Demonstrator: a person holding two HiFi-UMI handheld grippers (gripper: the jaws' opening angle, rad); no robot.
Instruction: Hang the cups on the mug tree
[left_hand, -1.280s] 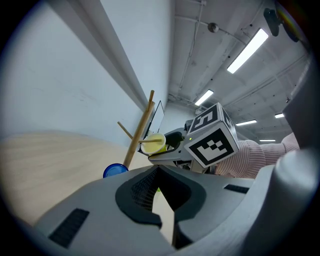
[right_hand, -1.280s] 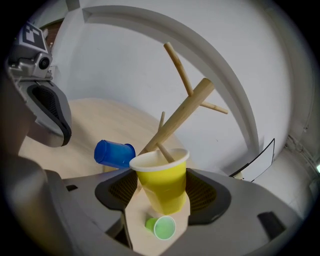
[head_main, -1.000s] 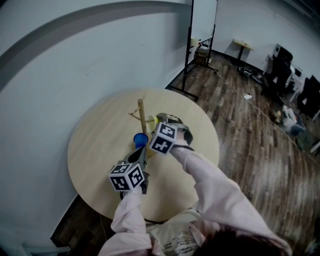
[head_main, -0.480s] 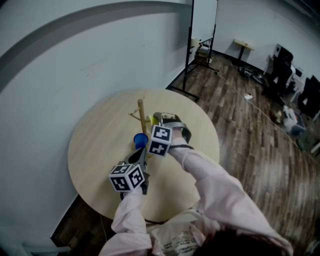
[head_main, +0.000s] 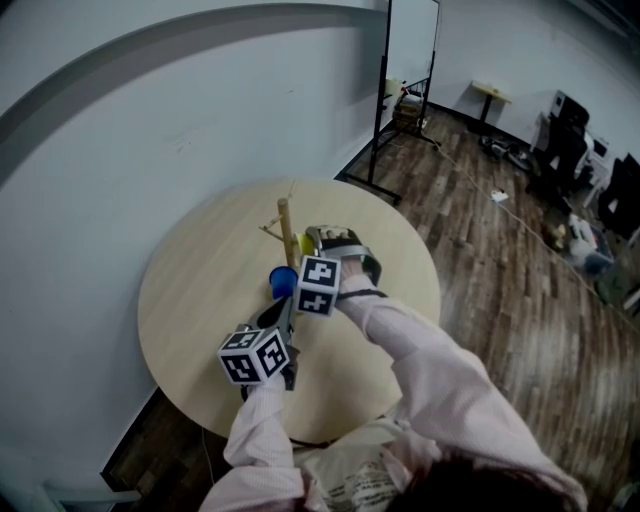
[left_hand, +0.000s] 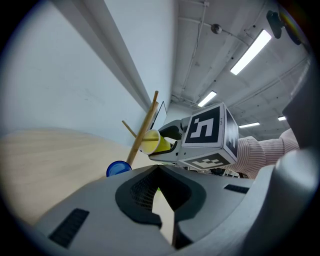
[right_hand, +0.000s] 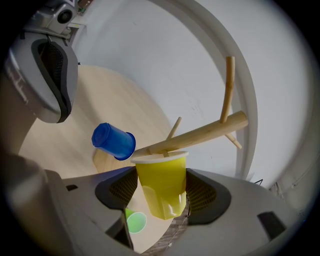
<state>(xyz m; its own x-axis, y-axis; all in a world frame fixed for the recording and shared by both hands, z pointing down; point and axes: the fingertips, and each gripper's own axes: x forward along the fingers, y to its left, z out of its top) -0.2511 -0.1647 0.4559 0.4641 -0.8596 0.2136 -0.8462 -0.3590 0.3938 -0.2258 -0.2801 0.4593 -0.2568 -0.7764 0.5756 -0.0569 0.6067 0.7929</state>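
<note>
Rolled since a second earlier: right gripper (right_hand: 160, 200) clamped on yellow cup (right_hand: 160, 175) at mug tree (right_hand: 200, 134) peg; left gripper (left_hand: 162, 210) closed, empty.

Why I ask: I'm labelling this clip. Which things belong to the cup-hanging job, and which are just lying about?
Job: yellow cup held in the right tongs; blue cup; green cup on the table; mug tree.
Lying about: black metal stand; side table; office chairs.
</note>
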